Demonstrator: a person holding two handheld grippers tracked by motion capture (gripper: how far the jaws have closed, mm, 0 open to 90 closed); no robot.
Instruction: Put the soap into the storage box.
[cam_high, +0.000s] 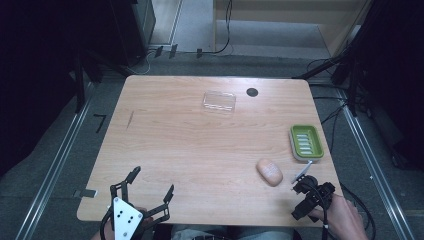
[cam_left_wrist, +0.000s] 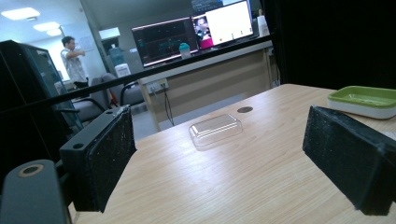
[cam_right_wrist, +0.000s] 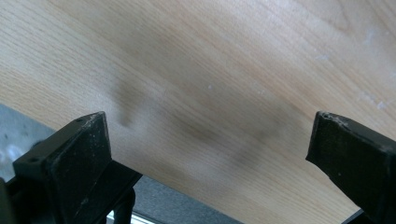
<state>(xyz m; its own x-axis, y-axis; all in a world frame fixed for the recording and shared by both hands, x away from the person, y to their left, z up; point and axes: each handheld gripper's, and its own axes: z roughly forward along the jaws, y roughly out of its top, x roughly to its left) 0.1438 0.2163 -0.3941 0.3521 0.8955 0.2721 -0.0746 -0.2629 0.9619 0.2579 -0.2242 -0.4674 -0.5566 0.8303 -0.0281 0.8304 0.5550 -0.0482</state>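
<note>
Left gripper (cam_high: 152, 186) low at the near left, jaws spread wide with nothing between them, grey plate on top, hand mostly cut off by the frame edge. Right gripper (cam_high: 303, 186) at the near right, held in the right hand (cam_high: 345, 217), jaws wide open and empty, angled down at the surface

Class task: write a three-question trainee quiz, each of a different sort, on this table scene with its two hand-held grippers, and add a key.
1. True or false: the soap bar lies inside the green soap dish.
2. Which gripper is nearer the soap bar: A left gripper, B right gripper?
3. Fill in: the clear lid lies beside a dark ___ hole in the table.

Key: 1 false; 2 B; 3 round.
</note>
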